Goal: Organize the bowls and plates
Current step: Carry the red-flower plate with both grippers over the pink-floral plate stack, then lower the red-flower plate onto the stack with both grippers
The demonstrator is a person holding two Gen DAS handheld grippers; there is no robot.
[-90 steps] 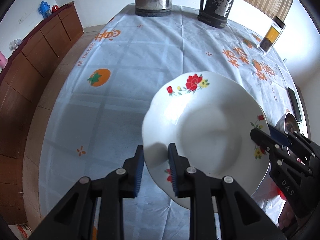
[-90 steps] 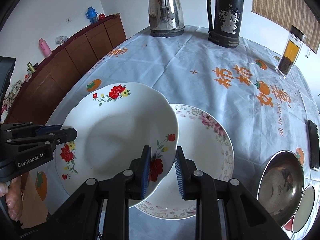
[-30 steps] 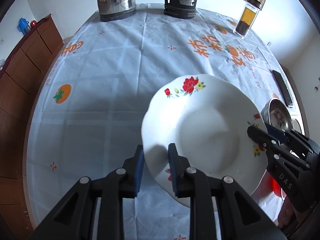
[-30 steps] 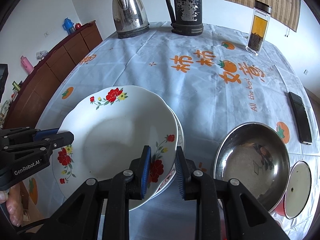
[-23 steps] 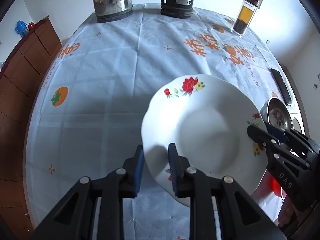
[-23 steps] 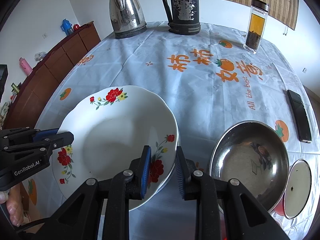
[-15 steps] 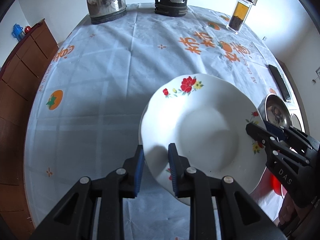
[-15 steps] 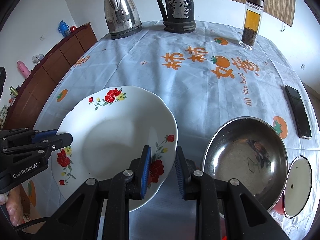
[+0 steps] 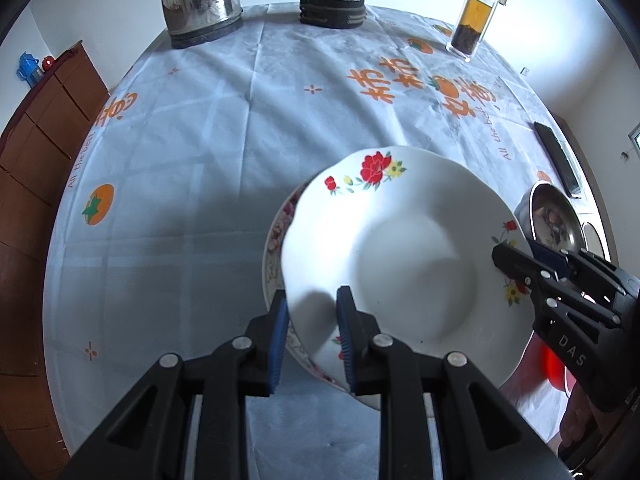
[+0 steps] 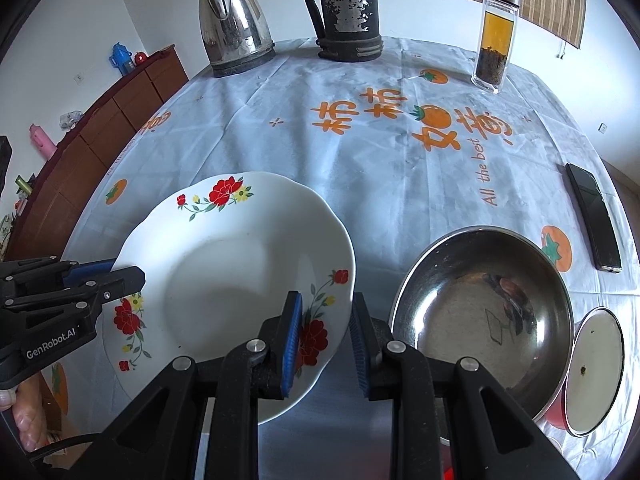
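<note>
A white deep plate with red flowers (image 9: pixel 408 256) (image 10: pixel 232 280) is held between both grippers. My left gripper (image 9: pixel 310 340) is shut on its near-left rim. My right gripper (image 10: pixel 325 344) is shut on its opposite rim and shows at the right of the left wrist view (image 9: pixel 560 280). The left gripper shows at the left of the right wrist view (image 10: pixel 72 284). A second plate with a pink-patterned rim (image 9: pixel 276 236) lies on the tablecloth under the flowered plate, mostly hidden. A steel bowl (image 10: pixel 484 316) (image 9: pixel 554 220) sits just right of the plate.
A steel kettle (image 10: pixel 234 40), a black thermos jug (image 10: pixel 348 12) and a glass tea bottle (image 10: pixel 496 36) stand at the table's far edge. A phone (image 10: pixel 594 224) lies at the right. A round lid over a red container (image 10: pixel 596 368) is beside the bowl. A wooden cabinet (image 10: pixel 100 136) stands left.
Both grippers have carried the flowered plate over the patterned plate and lower towards it. The patterned plate is now nearly covered. Both grips are unchanged.
</note>
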